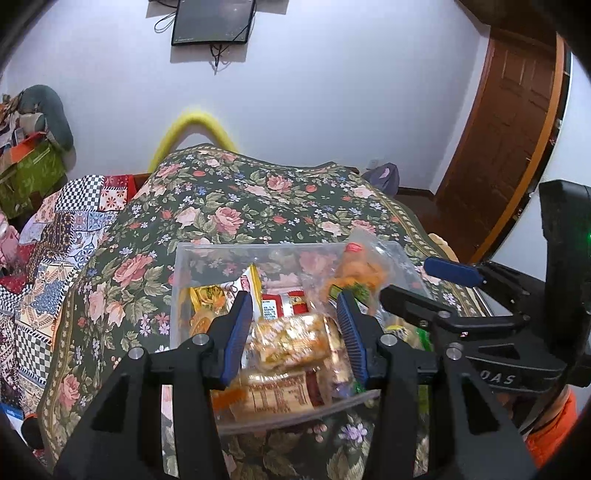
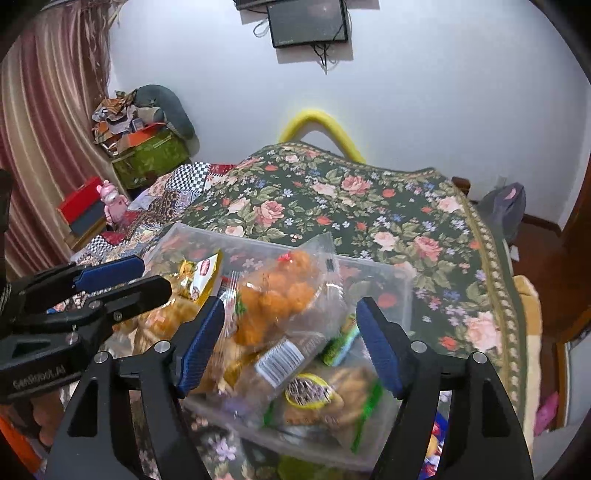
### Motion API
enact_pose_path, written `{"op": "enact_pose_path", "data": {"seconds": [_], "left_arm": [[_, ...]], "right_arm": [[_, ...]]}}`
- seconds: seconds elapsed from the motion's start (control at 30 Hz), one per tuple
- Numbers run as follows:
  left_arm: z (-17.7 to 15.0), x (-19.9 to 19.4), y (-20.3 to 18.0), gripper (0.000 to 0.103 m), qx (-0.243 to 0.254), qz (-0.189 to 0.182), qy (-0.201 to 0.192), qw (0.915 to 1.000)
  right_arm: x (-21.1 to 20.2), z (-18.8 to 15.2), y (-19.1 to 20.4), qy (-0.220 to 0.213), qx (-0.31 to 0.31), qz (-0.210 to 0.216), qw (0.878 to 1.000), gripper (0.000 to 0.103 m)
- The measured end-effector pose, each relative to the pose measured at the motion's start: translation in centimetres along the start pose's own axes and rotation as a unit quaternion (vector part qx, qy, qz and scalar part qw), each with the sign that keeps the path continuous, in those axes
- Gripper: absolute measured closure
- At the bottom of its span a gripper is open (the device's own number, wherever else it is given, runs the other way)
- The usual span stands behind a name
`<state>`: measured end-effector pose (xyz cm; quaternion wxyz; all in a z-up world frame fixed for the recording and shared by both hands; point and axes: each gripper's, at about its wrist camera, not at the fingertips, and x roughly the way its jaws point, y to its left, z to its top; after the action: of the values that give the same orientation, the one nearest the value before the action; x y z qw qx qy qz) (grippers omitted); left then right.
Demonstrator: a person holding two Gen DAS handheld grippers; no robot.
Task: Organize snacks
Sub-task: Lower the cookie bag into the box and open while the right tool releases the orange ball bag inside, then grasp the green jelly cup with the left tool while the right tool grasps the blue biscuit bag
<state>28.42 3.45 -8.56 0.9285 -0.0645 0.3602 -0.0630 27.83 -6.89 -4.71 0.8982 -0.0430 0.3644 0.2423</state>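
Nearest, over the near end of the clear plastic bin (image 1: 184, 266), the left gripper (image 1: 295, 332) stands narrowly parted around a golden cracker pack (image 1: 291, 343); whether its pads press the wrapper I cannot tell. Beside it, over the bin's right half, the right gripper (image 2: 295, 350) gapes wide, a clear bag of orange puffs (image 2: 280, 295) lying loose between its pads on the heap, probably just let go. Farther in the bin, a yellow packet (image 2: 203, 273) leans on the back wall. The bin rests on the floral blanket (image 2: 388, 221).

Snack packets (image 2: 280, 306) in bin (image 1: 184, 258), bin on bedspread (image 1: 240, 206), monitor (image 1: 213, 20) on wall behind
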Motion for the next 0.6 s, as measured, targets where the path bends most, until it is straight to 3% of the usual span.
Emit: {"op": "enact_pose_path", "data": {"seconds": [0.33, 0.6], "left_arm": [[-2.6, -2.8, -1.5, 0.045, 0.018, -0.006, 0.001, 0.9998], [-6.2, -2.8, -3.1, 0.040, 0.031, -0.014, 0.032, 0.9989]], "right_arm": [[-4.5, -3.8, -2.4, -0.006, -0.013, -0.059, 0.998, 0.031], [-5.1, -7.8, -6.4, 0.035, 0.023, -0.091, 0.995, 0.020]]}}
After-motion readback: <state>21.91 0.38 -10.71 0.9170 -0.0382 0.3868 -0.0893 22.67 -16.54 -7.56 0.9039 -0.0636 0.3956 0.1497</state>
